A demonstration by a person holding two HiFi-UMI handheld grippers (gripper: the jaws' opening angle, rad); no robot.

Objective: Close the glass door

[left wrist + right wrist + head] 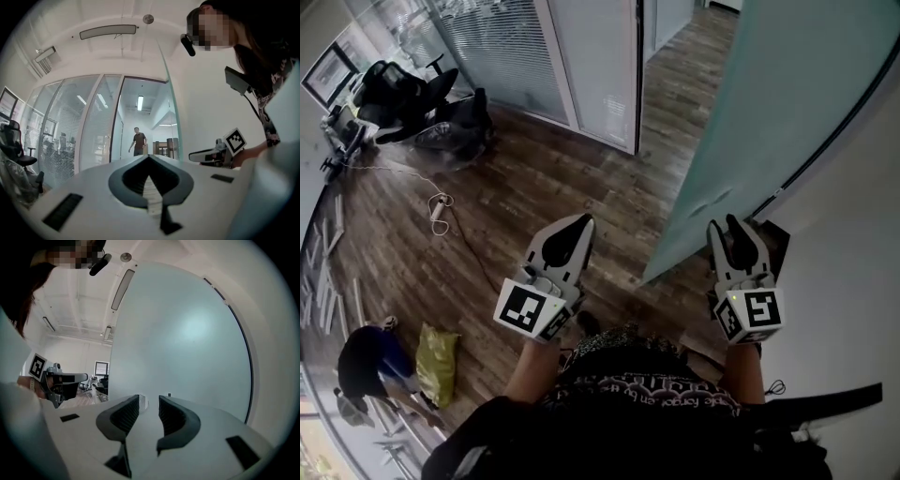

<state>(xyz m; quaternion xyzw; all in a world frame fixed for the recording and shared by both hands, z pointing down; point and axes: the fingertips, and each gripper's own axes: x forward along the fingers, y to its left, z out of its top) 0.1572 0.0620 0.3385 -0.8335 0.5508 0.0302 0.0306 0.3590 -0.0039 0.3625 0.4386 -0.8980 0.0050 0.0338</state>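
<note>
Its top cut off by the frame, the glass door [759, 122] stands just beyond the right gripper [727, 234], jaws parted and empty; the left gripper [579, 225] is closed on nothing.

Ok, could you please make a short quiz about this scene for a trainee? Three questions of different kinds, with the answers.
1. True or false: the jaws of the left gripper stand apart.
2. Which is nearer the glass door? A. left gripper B. right gripper
3. Fill in: the bag on the floor is ____ in colour.

Key
1. False: they are together, with nothing between them.
2. B: its jaws are apart and point at the door.
3. Yellow.
</note>
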